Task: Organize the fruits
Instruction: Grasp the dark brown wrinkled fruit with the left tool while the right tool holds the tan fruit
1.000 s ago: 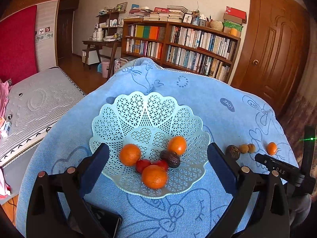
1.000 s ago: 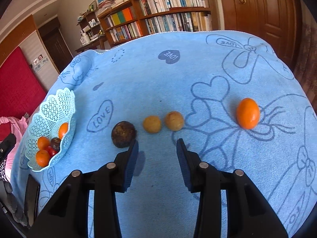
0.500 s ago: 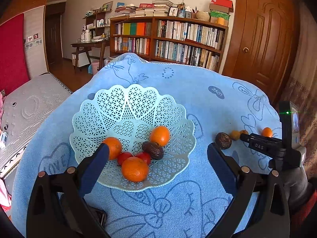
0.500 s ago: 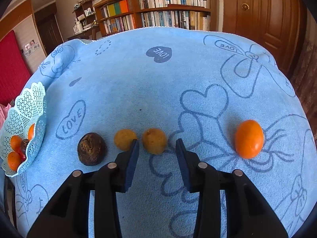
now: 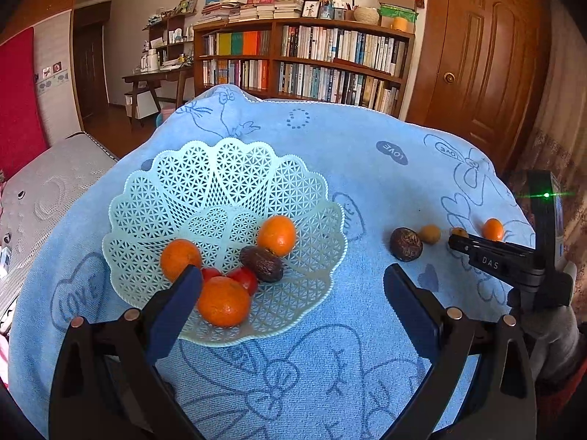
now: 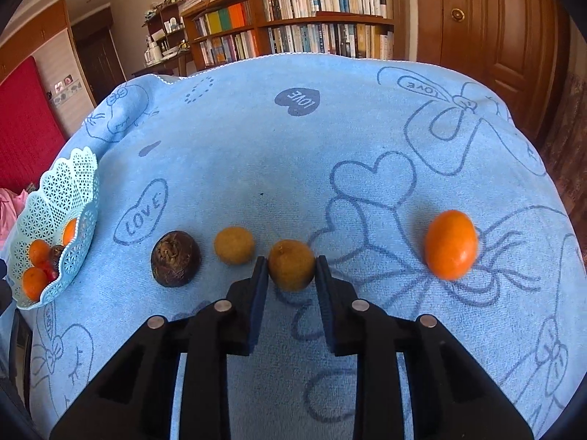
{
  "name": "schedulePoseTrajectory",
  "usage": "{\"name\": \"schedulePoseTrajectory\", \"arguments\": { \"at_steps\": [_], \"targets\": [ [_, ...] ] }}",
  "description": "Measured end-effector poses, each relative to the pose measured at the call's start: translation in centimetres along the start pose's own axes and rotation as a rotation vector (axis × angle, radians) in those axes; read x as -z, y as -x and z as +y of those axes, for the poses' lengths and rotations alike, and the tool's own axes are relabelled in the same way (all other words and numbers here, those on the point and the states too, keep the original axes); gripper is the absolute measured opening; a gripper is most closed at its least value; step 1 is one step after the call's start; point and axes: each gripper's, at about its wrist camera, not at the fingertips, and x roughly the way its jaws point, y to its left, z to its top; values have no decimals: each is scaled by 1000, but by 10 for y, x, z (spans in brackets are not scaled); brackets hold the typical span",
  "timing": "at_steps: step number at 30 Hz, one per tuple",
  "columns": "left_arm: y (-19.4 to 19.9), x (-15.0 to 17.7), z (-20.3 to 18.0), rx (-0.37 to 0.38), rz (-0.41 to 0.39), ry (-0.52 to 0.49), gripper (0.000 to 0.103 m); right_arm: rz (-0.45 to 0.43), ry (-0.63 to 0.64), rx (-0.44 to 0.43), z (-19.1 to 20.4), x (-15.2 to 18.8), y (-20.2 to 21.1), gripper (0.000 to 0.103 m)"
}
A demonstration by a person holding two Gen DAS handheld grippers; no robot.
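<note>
The small tan fruit sits directly between the jaws of the right gripper, the pads flanking its left and right sides and apparently just touching; I cannot tell whether they are already pressing or only closing in. It is nearly round, so it has no long axis to line up with. It lies on the blue towel that covers the counter, in a row running across the near right part of the surface: to its left a second tan fruit just beside it, then a dark wrinkled fruit; to its right, well apart, an orange.

The lattice basket stands toward the left edge of the counter, holding several oranges, two small red fruits and a dark one. From the held fruit the basket lies off to the left, past the other two fruits in the row.

The left gripper hangs released over the near rim of the basket, jaws spread wide with nothing between them. The right gripper is clearly the nearer one to the loose row, so the pick seems to fall to it; the carry would need to clear the neighbouring tan fruit.
</note>
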Motion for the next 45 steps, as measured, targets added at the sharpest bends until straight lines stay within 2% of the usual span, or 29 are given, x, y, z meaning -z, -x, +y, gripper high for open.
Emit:
{"name": "schedulePoseTrajectory", "arguments": {
  "at_steps": [7,17,29,35,39,43,44,45],
  "targets": [
    [-6,2,-32,27,9,-63,100,-19,-22,-9,-20,22,25,27],
    [-37,1,-80,55,64,-123,100,-51,-87,-33,-35,36,29,27],
    [-80,-12,-127,21,67,-250,99,-53,-145,-75,-46,38,28,27],
    [-112,-13,-132,41,139,-256,72,-50,-147,-77,-45,38,26,27],
    [-127,-12,-128,73,181,-232,58,-50,-147,-79,-46,38,26,27],
    [-130,-12,-124,97,192,-204,52,-50,-147,-78,-46,38,26,27],
    [-129,-12,-124,110,190,-204,45,-50,-146,-78,-45,38,25,27],
    [-127,-12,-124,127,189,-202,42,-50,-146,-78,-46,38,26,27]
  ]
}}
